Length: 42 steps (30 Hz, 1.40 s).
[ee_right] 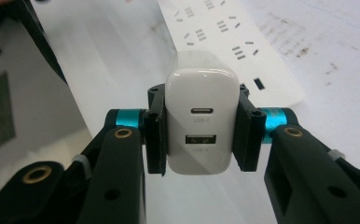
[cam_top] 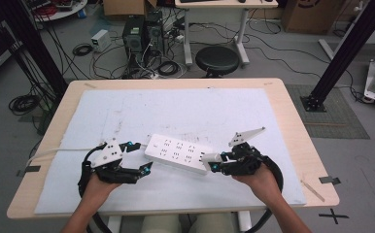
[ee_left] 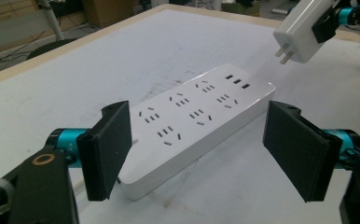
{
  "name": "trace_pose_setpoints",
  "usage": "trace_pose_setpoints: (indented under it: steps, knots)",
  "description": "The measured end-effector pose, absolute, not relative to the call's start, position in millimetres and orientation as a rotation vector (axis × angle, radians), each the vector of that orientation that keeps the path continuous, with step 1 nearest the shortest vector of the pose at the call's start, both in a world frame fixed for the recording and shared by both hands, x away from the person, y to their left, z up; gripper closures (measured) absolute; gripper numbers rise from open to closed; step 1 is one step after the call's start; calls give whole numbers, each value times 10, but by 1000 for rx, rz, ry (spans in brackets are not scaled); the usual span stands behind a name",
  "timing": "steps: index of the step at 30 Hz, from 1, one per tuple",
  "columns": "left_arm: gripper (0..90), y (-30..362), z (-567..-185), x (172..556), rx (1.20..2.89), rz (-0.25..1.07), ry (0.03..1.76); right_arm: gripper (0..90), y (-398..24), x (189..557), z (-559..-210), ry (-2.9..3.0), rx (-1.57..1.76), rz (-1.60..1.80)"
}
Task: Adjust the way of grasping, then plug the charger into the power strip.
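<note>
Premises: a lab or technical workshop. Evidence: computer towers (cam_top: 141,33) on the floor amid loose cables (cam_top: 23,103), black metal frame posts (cam_top: 350,46), a stool (cam_top: 217,59), a covered worktop (cam_top: 292,121)

A light wooden table (cam_top: 292,121) carries a white mat (cam_top: 185,109) that covers nearly all of its top, leaving a bare wood margin around the mat's edges. A white power strip (cam_top: 177,153) lies flat on the mat, near its front edge and set at a slant. Grey scuff marks smudge the mat just behind the power strip.
</note>
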<state>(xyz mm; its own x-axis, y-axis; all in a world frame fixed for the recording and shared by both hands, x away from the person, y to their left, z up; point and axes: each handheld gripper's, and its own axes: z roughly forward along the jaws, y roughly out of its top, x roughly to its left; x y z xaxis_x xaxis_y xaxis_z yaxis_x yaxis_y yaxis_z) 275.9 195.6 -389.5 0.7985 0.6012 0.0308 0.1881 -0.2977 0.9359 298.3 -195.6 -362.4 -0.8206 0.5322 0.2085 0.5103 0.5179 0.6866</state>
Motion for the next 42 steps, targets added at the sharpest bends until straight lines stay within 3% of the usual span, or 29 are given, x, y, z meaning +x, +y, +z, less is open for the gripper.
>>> trace_pose_setpoints:
  steps: [17,42]
  knots:
    - [239,2205,-3898,2735,1821,501,669,635,-1931,3080,-3431,2759,774,954]
    - [242,2348,-3963,2680,1836,523,702,636,-1480,3502,-3273,2908,596,759]
